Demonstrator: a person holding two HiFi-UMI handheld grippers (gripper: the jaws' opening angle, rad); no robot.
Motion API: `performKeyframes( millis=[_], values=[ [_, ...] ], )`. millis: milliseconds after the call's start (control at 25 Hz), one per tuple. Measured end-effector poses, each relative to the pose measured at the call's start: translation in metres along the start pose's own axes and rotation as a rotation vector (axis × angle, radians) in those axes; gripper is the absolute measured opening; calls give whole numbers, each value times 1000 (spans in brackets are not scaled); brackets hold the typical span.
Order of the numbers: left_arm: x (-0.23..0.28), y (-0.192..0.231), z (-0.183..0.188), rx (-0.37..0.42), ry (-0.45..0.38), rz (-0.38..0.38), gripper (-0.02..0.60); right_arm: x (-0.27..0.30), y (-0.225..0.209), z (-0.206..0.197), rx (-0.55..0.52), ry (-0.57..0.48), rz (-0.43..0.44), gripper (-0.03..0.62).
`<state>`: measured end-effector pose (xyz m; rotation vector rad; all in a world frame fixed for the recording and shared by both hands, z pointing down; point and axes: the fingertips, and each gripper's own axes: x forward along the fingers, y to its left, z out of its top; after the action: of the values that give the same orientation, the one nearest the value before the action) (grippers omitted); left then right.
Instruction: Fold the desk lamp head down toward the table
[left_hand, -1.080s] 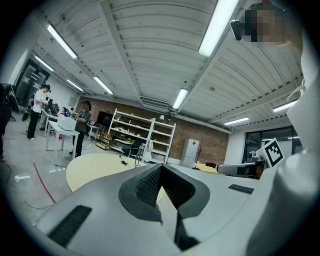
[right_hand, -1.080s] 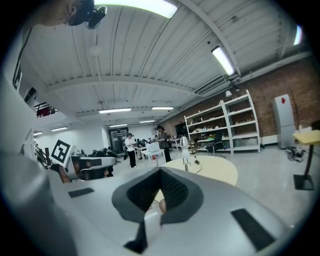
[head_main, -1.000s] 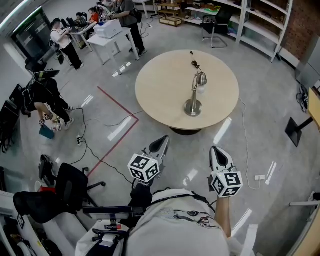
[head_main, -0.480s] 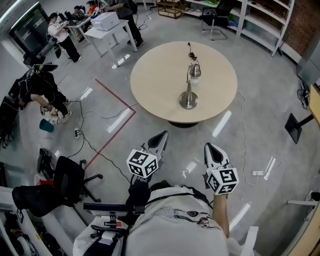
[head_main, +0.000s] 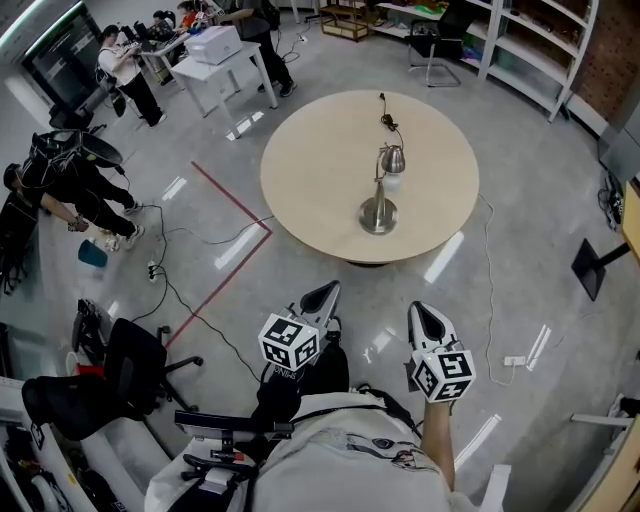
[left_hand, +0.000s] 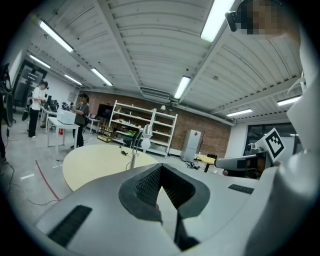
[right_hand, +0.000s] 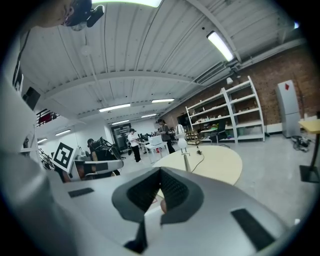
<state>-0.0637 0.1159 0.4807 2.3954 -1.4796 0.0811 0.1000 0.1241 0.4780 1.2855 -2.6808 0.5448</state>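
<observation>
The silver desk lamp (head_main: 380, 190) stands upright near the middle of the round beige table (head_main: 310, 170), its head (head_main: 391, 159) raised above the disc base, its cord running to the far edge. Both grippers hang over the floor, well short of the table and touching nothing. My left gripper (head_main: 320, 297) is shut and empty, and so is my right gripper (head_main: 424, 314). In the left gripper view the lamp (left_hand: 134, 152) shows far off beyond the shut left gripper (left_hand: 161, 172). The right gripper view has the lamp (right_hand: 183, 145) beyond the right gripper (right_hand: 161, 175).
A black office chair (head_main: 135, 370) stands at the left near me. Cables and a red tape line (head_main: 232, 205) run across the floor left of the table. Several people work at a white desk (head_main: 215, 55) far left. Shelving (head_main: 520, 40) lines the back; a black stand (head_main: 590, 265) is at the right.
Both grippers have sunk a little and drawn nearer the bottom of the head view. The lamp has not moved. The people at the far left have shifted.
</observation>
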Motion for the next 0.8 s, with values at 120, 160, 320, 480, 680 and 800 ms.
performKeyframes(
  millis=[120, 160, 320, 480, 680, 800],
  values=[
    [19, 22, 7, -2, -3, -11, -2, 25, -3, 8, -5, -5, -5, 2],
    [26, 30, 11, -1, -7, -16, -2, 35, -6, 11, -7, -8, -9, 2],
    [57, 68, 37, 7, -25, -40, -2, 80, -16, 32, -13, -15, -38, 2],
    [82, 106, 60, 6, -23, -61, -2, 121, -24, 62, -25, -24, -73, 2],
    [112, 146, 79, 8, -8, -96, -2, 167, -32, 85, -45, -29, -111, 2],
    [129, 163, 82, -5, 5, -119, -2, 183, -44, 93, -54, -30, -147, 2]
  ],
)
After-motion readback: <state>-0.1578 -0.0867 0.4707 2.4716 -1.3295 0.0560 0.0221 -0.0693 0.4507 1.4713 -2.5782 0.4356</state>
